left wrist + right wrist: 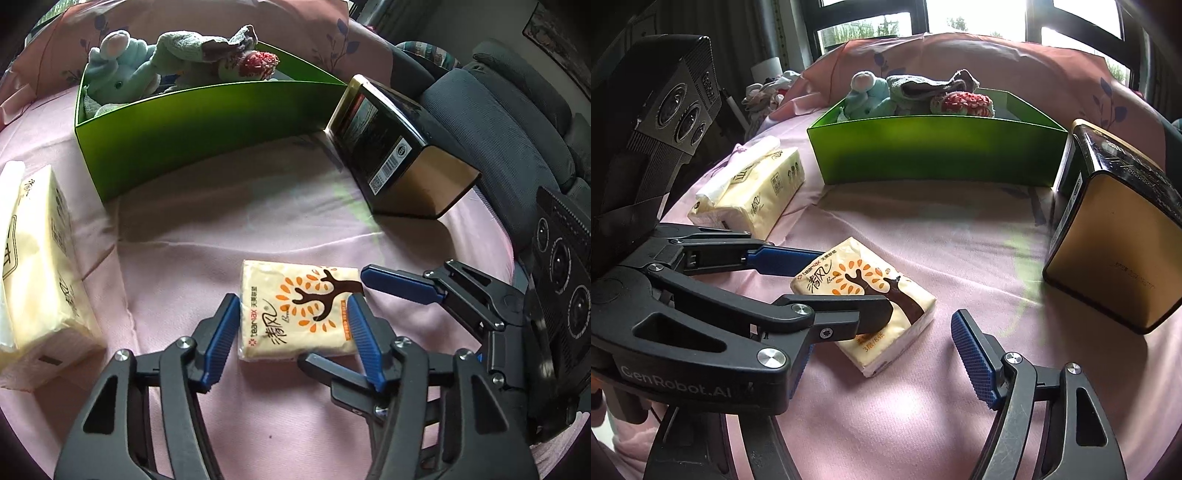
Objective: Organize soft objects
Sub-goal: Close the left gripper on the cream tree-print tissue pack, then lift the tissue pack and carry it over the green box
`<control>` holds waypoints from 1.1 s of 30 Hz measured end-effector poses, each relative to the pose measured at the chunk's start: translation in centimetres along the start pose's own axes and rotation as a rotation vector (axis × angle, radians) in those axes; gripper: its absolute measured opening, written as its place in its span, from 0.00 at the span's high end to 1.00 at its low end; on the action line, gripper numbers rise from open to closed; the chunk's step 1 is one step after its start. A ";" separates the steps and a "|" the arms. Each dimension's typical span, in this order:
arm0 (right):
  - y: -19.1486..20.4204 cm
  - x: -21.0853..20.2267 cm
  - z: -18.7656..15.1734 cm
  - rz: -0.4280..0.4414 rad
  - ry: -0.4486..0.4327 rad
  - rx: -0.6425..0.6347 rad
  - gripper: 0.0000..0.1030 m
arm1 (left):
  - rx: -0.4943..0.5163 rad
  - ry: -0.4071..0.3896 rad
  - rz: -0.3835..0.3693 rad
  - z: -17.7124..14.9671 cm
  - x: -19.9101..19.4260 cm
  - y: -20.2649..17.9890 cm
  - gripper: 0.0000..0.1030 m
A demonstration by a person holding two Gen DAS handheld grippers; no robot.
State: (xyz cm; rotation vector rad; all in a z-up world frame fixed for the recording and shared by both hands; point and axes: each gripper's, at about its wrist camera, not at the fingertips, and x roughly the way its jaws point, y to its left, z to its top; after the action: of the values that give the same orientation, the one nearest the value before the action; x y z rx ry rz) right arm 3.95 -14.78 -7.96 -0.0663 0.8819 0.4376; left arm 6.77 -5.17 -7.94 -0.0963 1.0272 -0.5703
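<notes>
A small tissue pack (295,306) with an orange tree print lies flat on the pink sheet; it also shows in the right wrist view (864,291). My left gripper (291,332) is open, its blue pads (221,332) on either side of the pack, close to it or just touching. My right gripper (882,354) is open beside the pack; it enters the left wrist view from the right (365,325). A green box (207,122) at the back holds a blue plush toy (118,70), a cloth and a red-white soft item; it also shows in the right wrist view (934,147).
A large yellow tissue pack (37,266) lies at the left, also in the right wrist view (753,192). A black and gold box (402,155) lies at the right, next to the green box, and shows in the right wrist view (1115,229). A grey chair (509,110) stands beyond the bed edge.
</notes>
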 end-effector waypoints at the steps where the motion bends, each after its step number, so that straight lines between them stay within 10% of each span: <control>1: 0.0 0.0 0.0 0.012 0.002 -0.001 0.33 | 0.000 0.001 -0.001 0.0 0.0 0.0 0.44; 33: 2.6 -6.1 4.2 -0.009 -0.156 -0.070 0.42 | 0.069 -0.144 0.065 2.4 -7.6 -2.3 0.44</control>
State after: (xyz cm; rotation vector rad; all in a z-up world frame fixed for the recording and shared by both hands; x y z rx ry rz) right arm 2.62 -13.55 -0.30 -0.0993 0.7123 0.4591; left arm 4.89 -3.81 -0.01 -0.0421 0.8671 -0.5317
